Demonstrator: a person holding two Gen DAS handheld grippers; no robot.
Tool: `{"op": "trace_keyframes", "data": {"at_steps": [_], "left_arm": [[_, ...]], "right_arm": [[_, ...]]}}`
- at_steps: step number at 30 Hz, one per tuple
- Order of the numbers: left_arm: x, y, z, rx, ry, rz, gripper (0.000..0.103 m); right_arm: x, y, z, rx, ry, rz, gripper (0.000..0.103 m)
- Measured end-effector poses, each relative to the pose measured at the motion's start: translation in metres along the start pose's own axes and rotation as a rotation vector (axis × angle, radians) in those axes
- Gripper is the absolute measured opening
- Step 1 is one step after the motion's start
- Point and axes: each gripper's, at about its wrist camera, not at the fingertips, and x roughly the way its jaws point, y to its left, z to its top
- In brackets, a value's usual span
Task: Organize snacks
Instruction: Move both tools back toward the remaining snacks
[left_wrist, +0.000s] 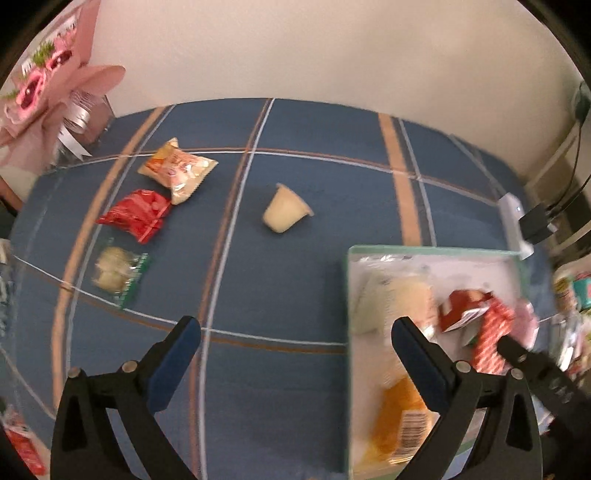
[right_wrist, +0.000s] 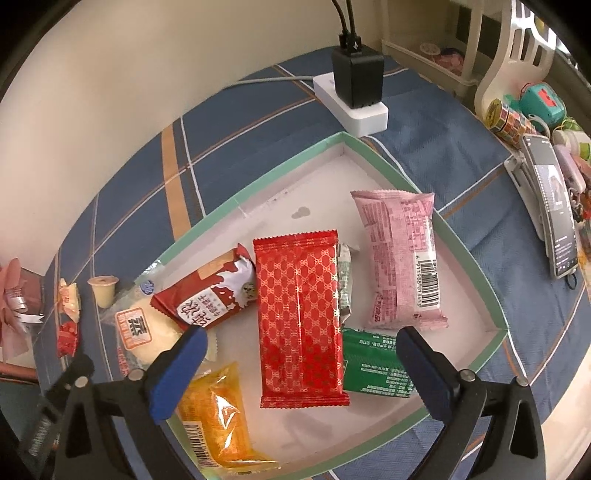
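Observation:
In the left wrist view my left gripper (left_wrist: 295, 328) is open over the blue checked cloth with nothing between its fingers. Ahead of it lie a jelly cup (left_wrist: 286, 212) on its side, an orange-white packet (left_wrist: 177, 170), a red packet (left_wrist: 136, 214) and a clear packet with a green edge (left_wrist: 118, 273). My right gripper (right_wrist: 301, 336) stands open above a green-rimmed box (right_wrist: 369, 149). In the box lie a red patterned packet (right_wrist: 299, 317), a pink packet (right_wrist: 400, 258), a green packet (right_wrist: 373, 365), a dark red packet (right_wrist: 207, 291), a white cake packet (right_wrist: 144, 325) and an orange packet (right_wrist: 218, 417).
A white power strip with a black charger (right_wrist: 354, 81) sits behind the box. A phone on a stand (right_wrist: 557, 225) and small toys (right_wrist: 517, 114) crowd the right edge. A pink bouquet (left_wrist: 44, 85) stands at the far left by the wall.

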Motion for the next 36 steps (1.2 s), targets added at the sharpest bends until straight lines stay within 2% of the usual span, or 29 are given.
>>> {"op": "trace_keyframes", "data": {"at_steps": [5,8,13,19,27,36], "left_arm": [[-0.006,-0.007,-0.007,0.076,-0.022,0.103,0.103],[-0.010,-0.001,-0.006,0.080,-0.027,0.118,0.103],[-0.015,0.024,0.000,0.022,-0.017,0.088,0.103],[-0.018,0.064,0.009,-0.045,-0.008,0.073,0.103],[-0.017,0.135,0.014,-0.220,-0.001,0.116,0.103],[-0.024,0.190,0.011,-0.332,-0.014,0.153,0.103]], "right_arm": [[-0.006,0.007,-0.002,-0.017,-0.015,-0.004,0.103],[-0.009,0.011,-0.003,-0.030,-0.025,-0.006,0.103],[-0.017,0.028,-0.008,-0.072,-0.051,-0.025,0.103],[-0.025,0.079,-0.028,-0.231,-0.063,0.023,0.103],[-0.034,0.145,-0.064,-0.423,-0.075,0.145,0.103],[-0.031,0.180,-0.084,-0.512,-0.071,0.249,0.103]]}}
